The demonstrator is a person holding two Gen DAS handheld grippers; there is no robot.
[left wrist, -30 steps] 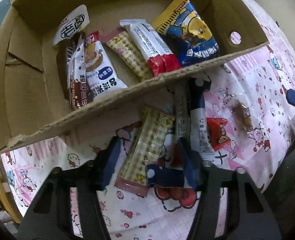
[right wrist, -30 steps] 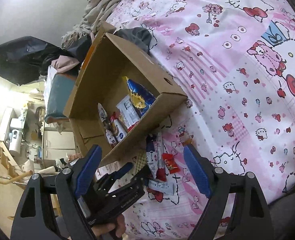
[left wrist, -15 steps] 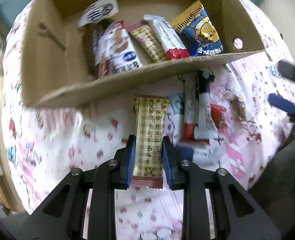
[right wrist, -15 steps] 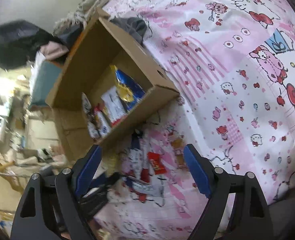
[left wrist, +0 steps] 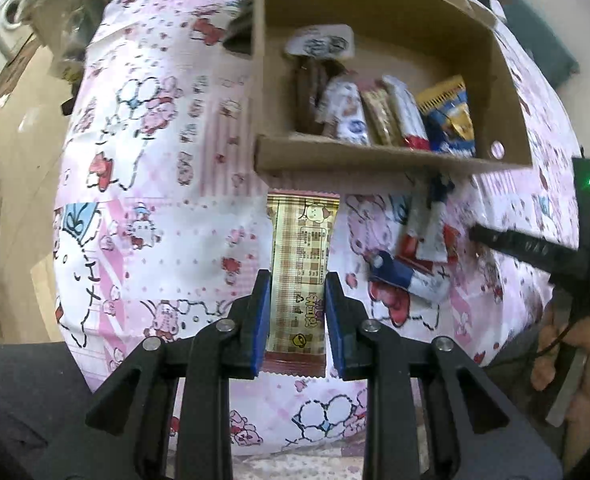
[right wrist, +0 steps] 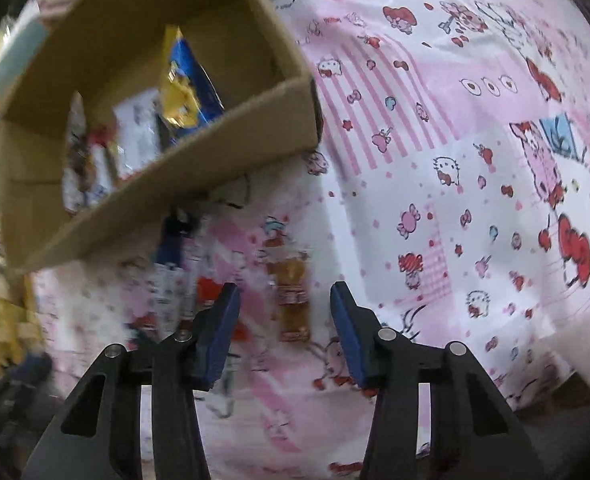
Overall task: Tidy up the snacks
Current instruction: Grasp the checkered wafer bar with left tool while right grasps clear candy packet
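Observation:
My left gripper (left wrist: 297, 300) is shut on a brown checkered snack bar (left wrist: 299, 256) and holds it above the pink printed cloth, short of the cardboard box (left wrist: 375, 164). The box holds several snack packs, among them a blue and yellow bag (left wrist: 451, 120). More packs lie on the cloth by the box: a white, red and blue group (left wrist: 423, 236). My right gripper (right wrist: 285, 320) is open, its fingers either side of a small amber clear-wrapped snack (right wrist: 293, 300) on the cloth. The box also shows in the right wrist view (right wrist: 163, 184).
The pink cartoon cloth (right wrist: 475, 160) covers a soft surface that drops off at the near edge. The right hand-held gripper's black body (left wrist: 543, 252) shows at the right of the left wrist view. Room clutter lies beyond the cloth at left.
My left gripper closed on the checkered bar and lifted it back from the box. My right gripper dropped closer to the cloth, over the amber snack, and its jaws narrowed.

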